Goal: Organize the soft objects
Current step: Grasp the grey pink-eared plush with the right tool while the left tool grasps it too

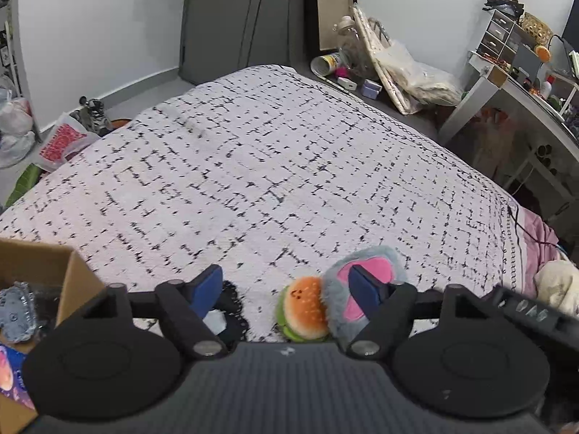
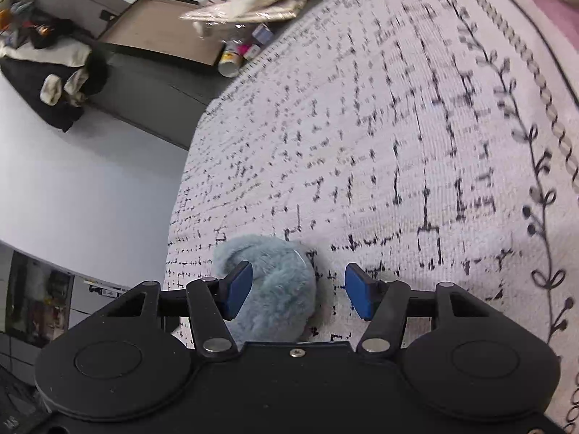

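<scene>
In the left wrist view, a small burger plush (image 1: pixel 303 307) lies on the patterned bedspread (image 1: pixel 271 166) between the fingers of my left gripper (image 1: pixel 286 290), which is open. Its right finger (image 1: pixel 365 291) overlaps a fluffy grey-blue plush with a pink patch (image 1: pixel 376 267) beside the burger. A black lace piece with a white centre (image 1: pixel 229 313) lies by the left finger. In the right wrist view, my right gripper (image 2: pixel 298 294) is open around a fluffy blue plush (image 2: pixel 278 285). The plush sits against the left pad (image 2: pixel 239 294) and apart from the right one.
An open cardboard box (image 1: pixel 77 271) holding a denim item (image 1: pixel 18 311) stands at the near left of the bed. A cream plush (image 1: pixel 557 285) and pink fabric lie at the right edge. Bags and clutter (image 1: pixel 405 72) line the floor beyond, with a desk (image 1: pixel 514 90) at the right.
</scene>
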The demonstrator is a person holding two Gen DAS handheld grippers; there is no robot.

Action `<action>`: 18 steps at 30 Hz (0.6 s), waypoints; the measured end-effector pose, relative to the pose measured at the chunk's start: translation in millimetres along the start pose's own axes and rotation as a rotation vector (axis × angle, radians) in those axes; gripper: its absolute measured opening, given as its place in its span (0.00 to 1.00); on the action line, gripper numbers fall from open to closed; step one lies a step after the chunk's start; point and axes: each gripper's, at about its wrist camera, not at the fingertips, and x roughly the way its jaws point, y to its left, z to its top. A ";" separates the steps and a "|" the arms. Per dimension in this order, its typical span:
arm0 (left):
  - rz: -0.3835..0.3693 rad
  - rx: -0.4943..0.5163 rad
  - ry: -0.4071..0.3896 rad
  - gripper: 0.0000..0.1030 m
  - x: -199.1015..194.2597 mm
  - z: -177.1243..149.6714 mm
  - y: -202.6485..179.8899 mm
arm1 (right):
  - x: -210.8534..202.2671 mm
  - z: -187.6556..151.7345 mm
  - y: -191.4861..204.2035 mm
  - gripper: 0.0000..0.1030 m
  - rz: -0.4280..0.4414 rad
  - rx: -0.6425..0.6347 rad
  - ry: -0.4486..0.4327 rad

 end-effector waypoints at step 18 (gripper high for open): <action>-0.165 -0.042 0.142 0.57 21.7 5.4 -6.8 | 8.6 -17.3 10.5 0.22 0.102 -0.037 0.080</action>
